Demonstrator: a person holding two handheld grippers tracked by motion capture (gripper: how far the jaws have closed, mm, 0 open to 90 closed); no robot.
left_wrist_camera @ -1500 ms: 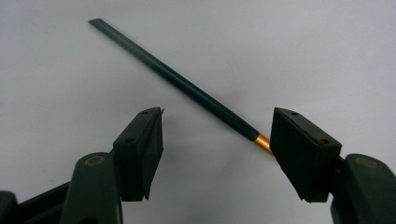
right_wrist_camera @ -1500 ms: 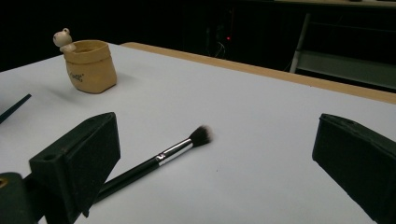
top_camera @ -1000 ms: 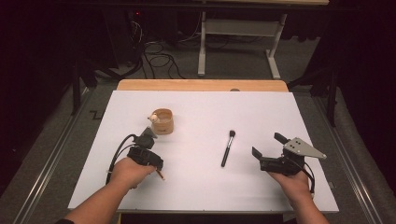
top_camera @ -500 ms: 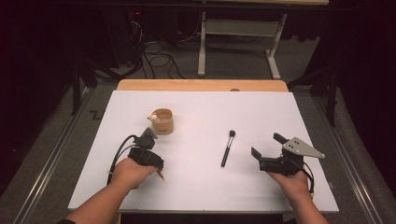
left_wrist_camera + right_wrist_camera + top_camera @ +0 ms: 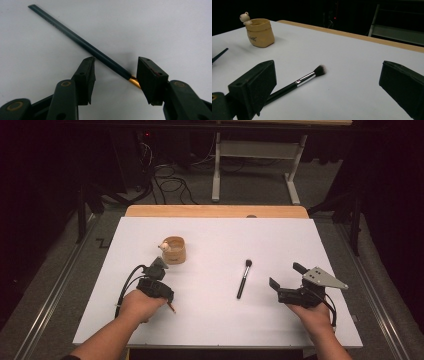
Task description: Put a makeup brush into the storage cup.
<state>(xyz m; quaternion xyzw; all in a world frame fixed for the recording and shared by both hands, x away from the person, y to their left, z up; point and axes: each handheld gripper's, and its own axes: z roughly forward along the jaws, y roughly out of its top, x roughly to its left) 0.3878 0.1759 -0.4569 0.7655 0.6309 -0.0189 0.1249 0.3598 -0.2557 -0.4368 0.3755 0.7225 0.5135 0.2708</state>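
Observation:
My left gripper (image 5: 156, 287) points down at the white table (image 5: 215, 330) at the front left. Its jaws have just been closing around a thin dark pencil (image 5: 82, 43) with a gold end, which lies slanted on the table between them. In the left gripper view the gripper (image 5: 116, 60) is open and its pads do not press on the pencil. An orange tip of the pencil (image 5: 171, 309) sticks out beside the hand. My right gripper (image 5: 287, 276) rests at the front right, open wide and empty (image 5: 328, 72). A black makeup brush (image 5: 243, 280) (image 5: 299, 81) lies just left of it.
A small tan cup (image 5: 175, 250) (image 5: 260, 32) with a little bear figure (image 5: 164, 247) on its rim stands beyond the left hand. A wooden strip (image 5: 215, 211) runs along the table's far edge. Cables and a metal stand (image 5: 255, 150) lie on the dark floor behind.

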